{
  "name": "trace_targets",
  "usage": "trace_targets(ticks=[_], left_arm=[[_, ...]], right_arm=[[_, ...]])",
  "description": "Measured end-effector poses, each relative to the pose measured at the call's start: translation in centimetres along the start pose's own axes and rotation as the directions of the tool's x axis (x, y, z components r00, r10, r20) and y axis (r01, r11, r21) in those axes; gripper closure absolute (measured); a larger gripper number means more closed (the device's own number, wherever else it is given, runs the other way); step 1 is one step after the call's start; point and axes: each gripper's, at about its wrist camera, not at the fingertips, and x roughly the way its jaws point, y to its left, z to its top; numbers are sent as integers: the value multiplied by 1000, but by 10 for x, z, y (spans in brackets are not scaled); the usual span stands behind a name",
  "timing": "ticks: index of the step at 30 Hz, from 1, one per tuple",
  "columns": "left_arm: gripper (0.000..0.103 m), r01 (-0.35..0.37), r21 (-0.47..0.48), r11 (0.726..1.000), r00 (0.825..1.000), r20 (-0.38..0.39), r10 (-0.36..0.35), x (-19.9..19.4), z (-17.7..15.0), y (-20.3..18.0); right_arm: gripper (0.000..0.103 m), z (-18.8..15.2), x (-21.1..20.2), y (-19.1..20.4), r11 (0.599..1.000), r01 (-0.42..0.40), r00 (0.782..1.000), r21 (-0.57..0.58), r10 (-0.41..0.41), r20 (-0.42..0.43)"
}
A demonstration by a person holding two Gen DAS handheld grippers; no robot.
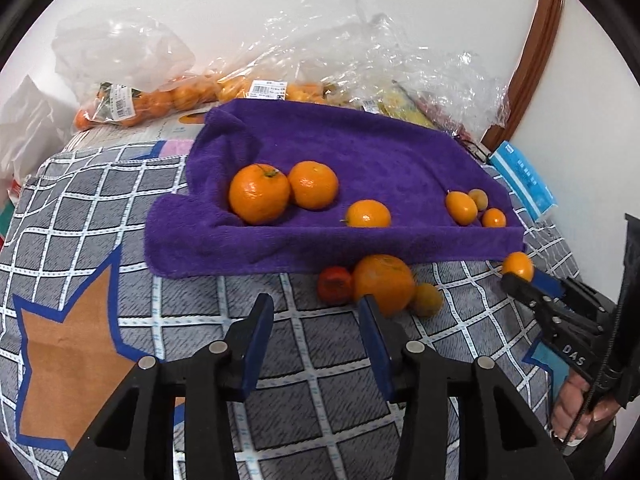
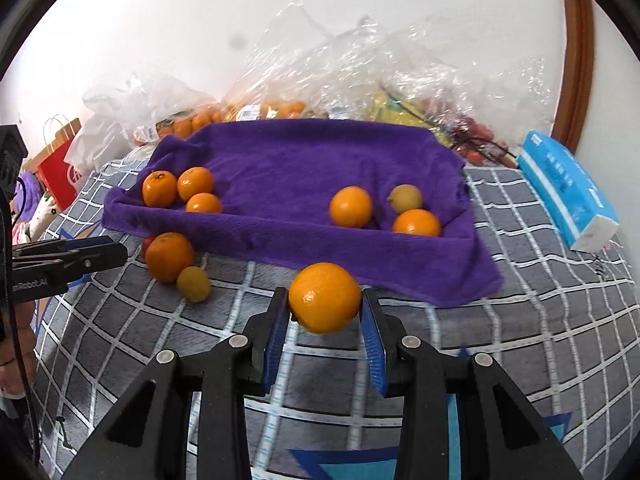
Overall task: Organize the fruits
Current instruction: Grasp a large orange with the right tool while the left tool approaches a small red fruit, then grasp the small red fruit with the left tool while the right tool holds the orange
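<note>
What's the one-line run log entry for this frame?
right gripper: shut on orange | left gripper: open, empty | purple towel: six fruits | off towel: three fruits

Left gripper angled downward, fingers apart and empty; right gripper angled downward, fingers clamping an orange.

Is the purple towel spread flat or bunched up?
Mostly spread; the purple towel has its near edge rolled into a ridge.

Blue tissue pack, red paper bag
</note>
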Motion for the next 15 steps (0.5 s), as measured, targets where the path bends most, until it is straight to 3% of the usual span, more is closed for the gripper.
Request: trace_targets(ticks=[4,15], left_arm=[[66,-52,26,998,999,-8,53,12,2,-5],[69,-49,51,997,999,-20,50,28,5,-19]], right_arm=[[67,-4,3,-10,999,-11,1000,32,11,-3],[67,-7,-4,-20,995,-53,999,84,52,14]])
